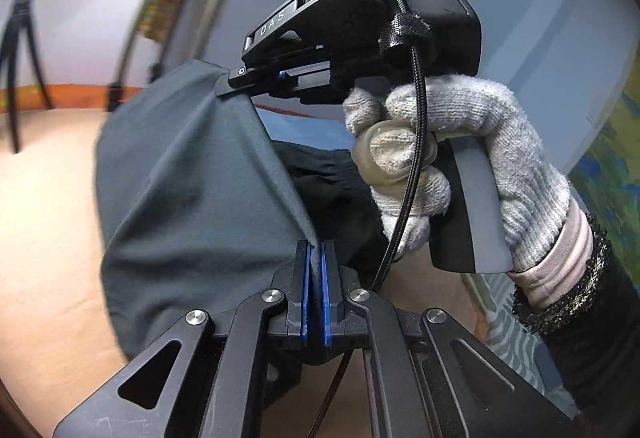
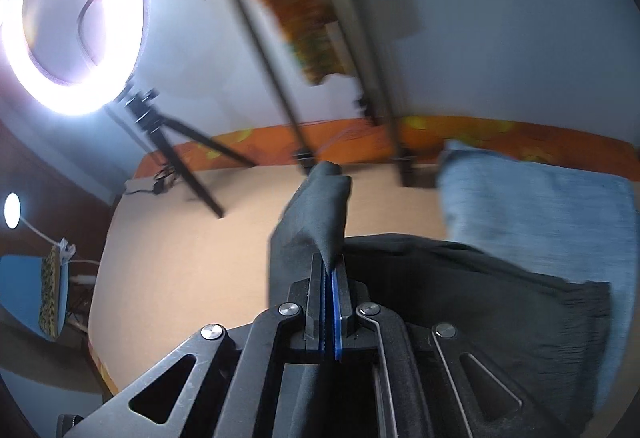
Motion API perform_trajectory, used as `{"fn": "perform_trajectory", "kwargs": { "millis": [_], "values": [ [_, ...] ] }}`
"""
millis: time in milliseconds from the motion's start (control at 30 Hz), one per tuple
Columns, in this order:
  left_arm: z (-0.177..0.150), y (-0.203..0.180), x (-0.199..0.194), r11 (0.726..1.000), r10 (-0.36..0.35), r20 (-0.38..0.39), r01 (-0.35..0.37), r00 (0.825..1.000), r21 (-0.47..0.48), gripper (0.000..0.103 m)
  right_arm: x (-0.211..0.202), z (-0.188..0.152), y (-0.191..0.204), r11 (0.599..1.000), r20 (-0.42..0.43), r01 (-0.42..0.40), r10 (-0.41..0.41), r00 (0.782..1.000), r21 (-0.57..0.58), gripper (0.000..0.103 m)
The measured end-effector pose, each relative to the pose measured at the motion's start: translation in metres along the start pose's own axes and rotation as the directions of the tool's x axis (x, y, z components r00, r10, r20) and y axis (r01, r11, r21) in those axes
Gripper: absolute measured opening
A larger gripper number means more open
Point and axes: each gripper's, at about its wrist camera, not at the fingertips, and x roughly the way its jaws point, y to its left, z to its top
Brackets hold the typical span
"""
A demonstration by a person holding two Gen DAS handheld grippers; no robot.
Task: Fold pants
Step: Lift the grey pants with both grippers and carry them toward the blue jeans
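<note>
Matt dark cloth pants (image 1: 192,174) in left gripper (image 1: 316,258), rough knit glove (image 1: 480,142) beyond, smooth matt table (image 2: 192,262) below

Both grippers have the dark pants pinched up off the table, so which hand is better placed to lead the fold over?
Probably the right. The right gripper pinches the far edge of the pants, held high, with the table bare beyond it. The left gripper clamps the nearer edge lower, better as an anchor.

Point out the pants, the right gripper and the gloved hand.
pants (image 1: 192,174): left wrist view, lifted grey panel.
right gripper (image 1: 234,76): left wrist view, fingertips pinching cloth.
gloved hand (image 1: 480,142): left wrist view, back of the glove.
</note>
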Motion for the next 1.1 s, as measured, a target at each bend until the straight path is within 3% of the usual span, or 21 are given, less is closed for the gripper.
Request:
{"fn": "perform_trajectory", "kwargs": {
  "millis": [233,600,1100],
  "values": [
    [0.016,-0.026,0.065,0.998,-0.043,-0.056,0.046,0.998,0.043,0.003,-0.018,-0.006,-0.066,0.998,0.026,0.028,-0.029,0.999,0.063,0.0],
    [0.051,-0.03,0.146,0.992,-0.096,-0.121,0.105,0.988,0.072,0.003,-0.037,-0.023,-0.134,0.99,0.042,0.066,-0.072,0.997,0.127,0.0],
    [0.092,-0.042,0.177,0.983,-0.121,-0.174,0.143,0.977,0.116,0.003,-0.054,-0.036,-0.194,0.98,0.053,0.113,-0.123,0.991,0.164,0.0]
  ]
}}
